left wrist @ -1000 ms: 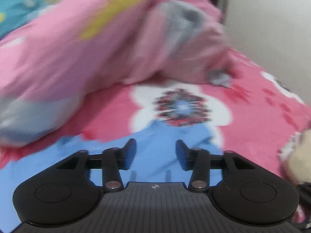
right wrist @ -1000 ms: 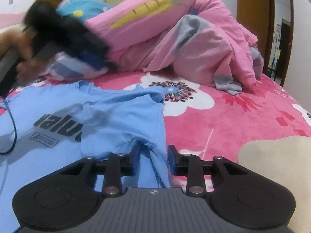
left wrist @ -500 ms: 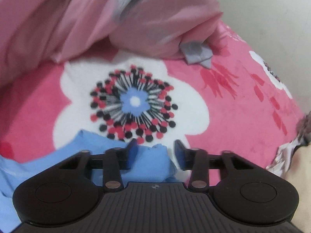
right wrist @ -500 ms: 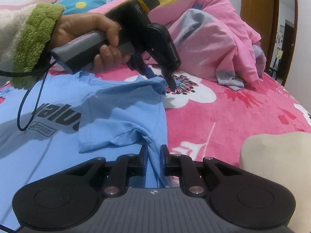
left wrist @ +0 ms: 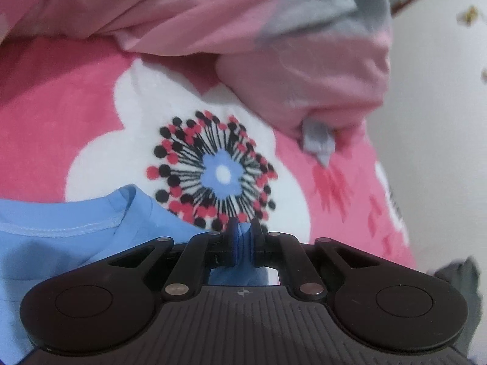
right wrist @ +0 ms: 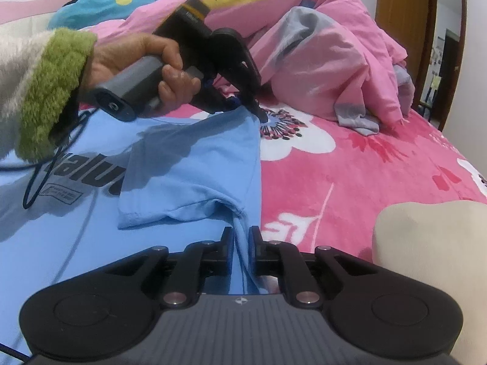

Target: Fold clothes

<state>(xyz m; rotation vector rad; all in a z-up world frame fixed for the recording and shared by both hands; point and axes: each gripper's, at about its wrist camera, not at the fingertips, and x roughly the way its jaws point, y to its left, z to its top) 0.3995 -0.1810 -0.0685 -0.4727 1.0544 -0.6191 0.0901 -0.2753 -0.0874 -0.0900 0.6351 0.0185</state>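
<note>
Left gripper (left wrist: 243, 233) clamped on blue T-shirt (right wrist: 188, 164) shoulder corner. Right gripper (right wrist: 242, 237) closing, side seam fabric pinched between pads. Floral bedspread (right wrist: 350, 176) beneath.

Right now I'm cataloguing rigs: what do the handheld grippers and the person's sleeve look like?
Each gripper, like the right gripper, is black plastic with two round hubs, silver pivot pins and a ribbed grey top. The left gripper has blue-padded fingers, a grey handle, an orange band and a dark cable. The sleeve is fluffy cream, cuffed green.
</note>
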